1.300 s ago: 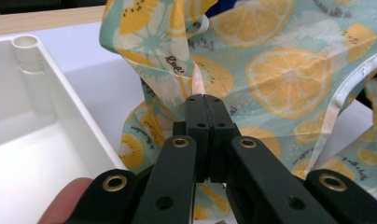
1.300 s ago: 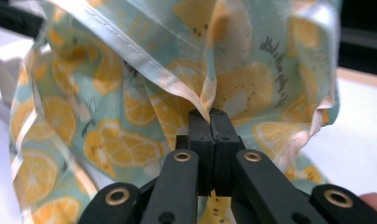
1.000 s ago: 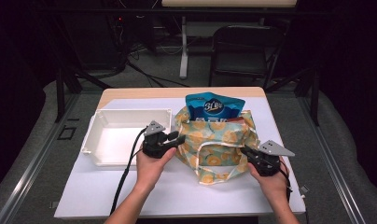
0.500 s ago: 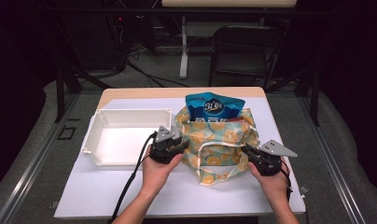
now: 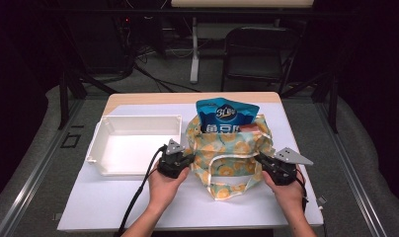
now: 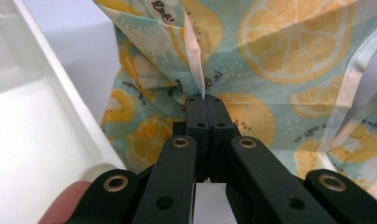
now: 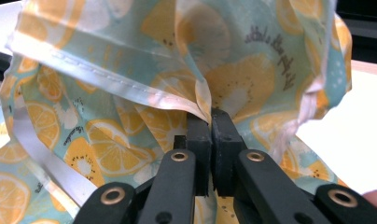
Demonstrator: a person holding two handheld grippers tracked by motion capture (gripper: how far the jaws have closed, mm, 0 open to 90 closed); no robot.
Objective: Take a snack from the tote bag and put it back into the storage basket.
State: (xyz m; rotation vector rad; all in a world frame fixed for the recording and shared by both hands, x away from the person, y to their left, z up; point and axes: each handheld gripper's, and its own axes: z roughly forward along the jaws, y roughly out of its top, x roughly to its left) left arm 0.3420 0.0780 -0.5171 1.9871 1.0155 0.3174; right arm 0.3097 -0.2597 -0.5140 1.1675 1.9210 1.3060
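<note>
In the high view, the lemon-print bag [image 5: 230, 150] sat at frame centre, right of the white tray [image 5: 133, 145], a blue snack packet [image 5: 226, 114] standing inside. In the left gripper view, the left gripper [image 6: 204, 99] had just closed, pinching the bag's fabric. In the right gripper view, the right gripper [image 7: 210, 116] was clamped on the bag's edge.

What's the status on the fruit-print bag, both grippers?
Left gripper just closed, pinching the fruit-print bag fabric. Right gripper shut on the opposite edge. Blue snack pouch stands in the bag. White bin alongside, not obstructing.

Printed cloth bag [image 5: 229, 158], glossy snack packet [image 5: 226, 114]
</note>
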